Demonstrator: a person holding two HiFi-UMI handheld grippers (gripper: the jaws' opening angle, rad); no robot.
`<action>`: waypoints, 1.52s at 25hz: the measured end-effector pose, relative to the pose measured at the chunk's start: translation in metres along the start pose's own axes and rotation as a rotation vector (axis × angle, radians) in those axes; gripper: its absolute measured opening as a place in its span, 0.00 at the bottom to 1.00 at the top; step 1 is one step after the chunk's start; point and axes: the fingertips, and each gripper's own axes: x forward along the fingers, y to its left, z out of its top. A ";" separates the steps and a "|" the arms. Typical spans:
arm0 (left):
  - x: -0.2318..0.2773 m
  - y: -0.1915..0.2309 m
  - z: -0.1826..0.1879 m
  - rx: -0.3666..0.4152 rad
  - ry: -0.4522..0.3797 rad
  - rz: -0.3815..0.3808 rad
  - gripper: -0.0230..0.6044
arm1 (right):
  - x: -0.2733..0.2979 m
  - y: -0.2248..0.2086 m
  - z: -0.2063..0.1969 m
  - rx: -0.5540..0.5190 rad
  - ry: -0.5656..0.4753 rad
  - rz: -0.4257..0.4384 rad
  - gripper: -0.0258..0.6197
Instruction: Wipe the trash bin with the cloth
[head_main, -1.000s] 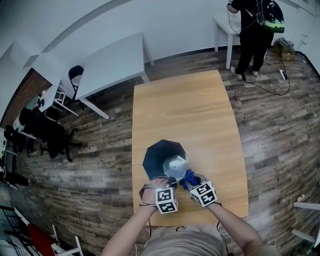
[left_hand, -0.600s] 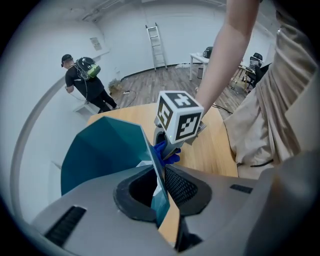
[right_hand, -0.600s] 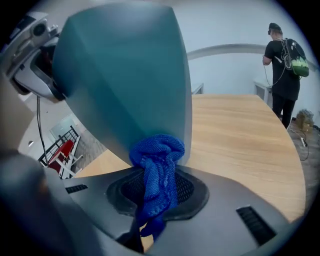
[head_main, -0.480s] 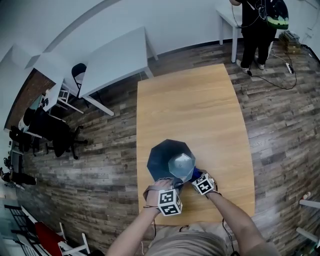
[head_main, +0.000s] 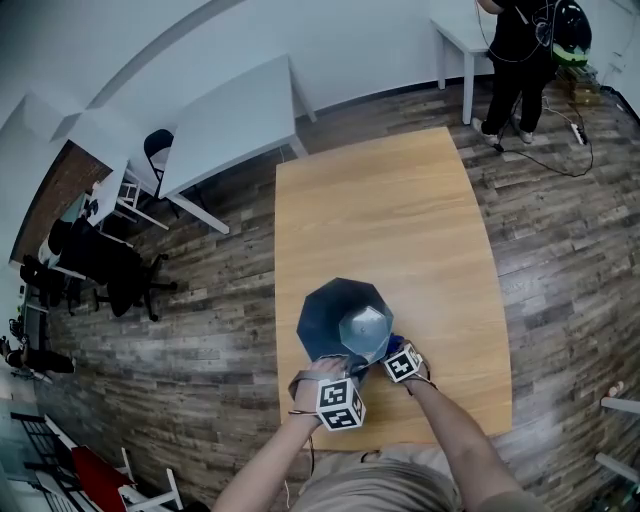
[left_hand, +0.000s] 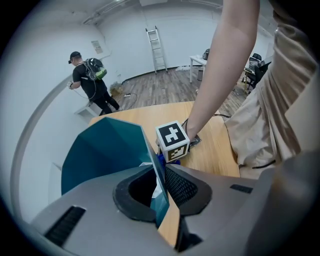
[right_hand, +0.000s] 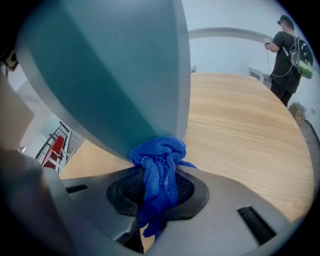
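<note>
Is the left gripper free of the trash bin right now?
No: the left gripper has its jaws clamped on the thin teal wall of the trash bin, one jaw inside and one outside.

The left gripper (left_hand: 161, 192) has its jaws closed on the thin upper edge of the teal trash bin (left_hand: 107, 150), one pad inside the wall and one outside. Just beyond them sits the right gripper's marker cube (left_hand: 172, 141), on the end of a bare forearm, with what looks like a scrap of blue cloth (left_hand: 160, 161) under it against the bin. Behind lie the wooden table (left_hand: 212, 150), a ladder (left_hand: 156, 47) against the far wall and a person with a backpack (left_hand: 90, 82).
</note>
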 end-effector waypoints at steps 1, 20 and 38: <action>-0.001 0.002 -0.001 -0.008 -0.001 0.006 0.13 | -0.004 -0.001 0.000 0.010 -0.001 0.002 0.16; -0.021 0.003 -0.071 0.360 0.172 0.091 0.31 | -0.244 0.088 0.087 0.003 -0.409 0.139 0.16; -0.016 -0.015 -0.049 0.365 0.088 0.087 0.12 | -0.167 0.088 0.092 -0.014 -0.310 0.068 0.16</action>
